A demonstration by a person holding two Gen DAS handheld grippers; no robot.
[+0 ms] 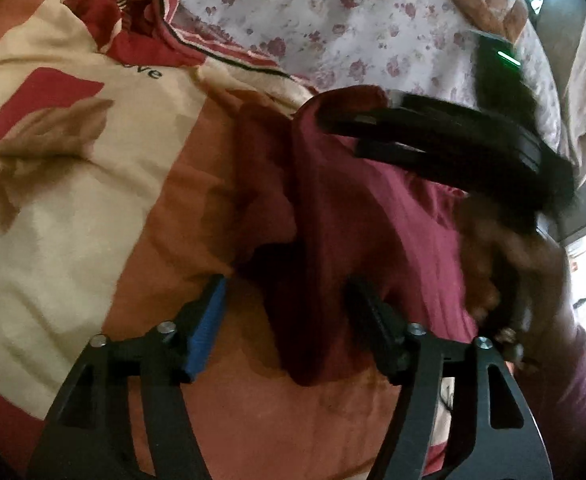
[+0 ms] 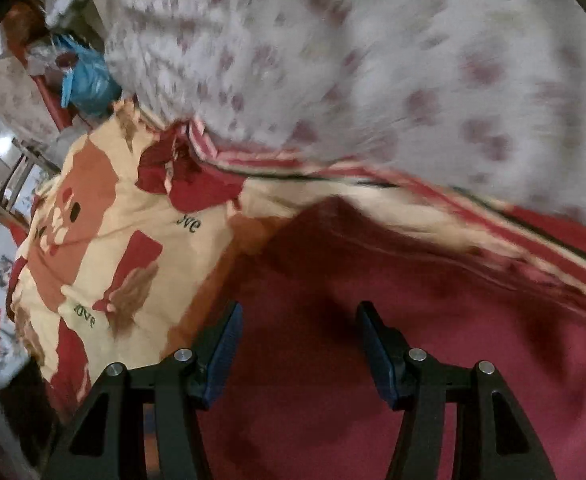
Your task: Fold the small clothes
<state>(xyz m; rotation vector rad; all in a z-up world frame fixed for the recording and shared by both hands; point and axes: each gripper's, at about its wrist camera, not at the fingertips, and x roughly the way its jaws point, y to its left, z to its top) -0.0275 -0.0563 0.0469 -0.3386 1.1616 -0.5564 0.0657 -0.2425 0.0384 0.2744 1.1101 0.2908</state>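
Observation:
A maroon garment (image 1: 353,220) lies bunched on a cream, orange and red blanket (image 1: 73,200). My left gripper (image 1: 287,280) stands open over its near edge. A raised fold of the cloth sits between the jaws, and the blue pad (image 1: 207,320) is clear of it. My right gripper (image 1: 345,134), black and blurred, hovers over the garment's far end, held by a hand (image 1: 505,264). In the right wrist view the right gripper (image 2: 299,306) is open with nothing between its fingers, just above the flat maroon garment (image 2: 333,380).
A white sheet with pink flowers (image 2: 373,60) covers the bed beyond the blanket (image 2: 113,240). A blue bag (image 2: 89,84) and clutter sit past the bed's far left corner. A maroon sleeve (image 1: 565,380) is at the right.

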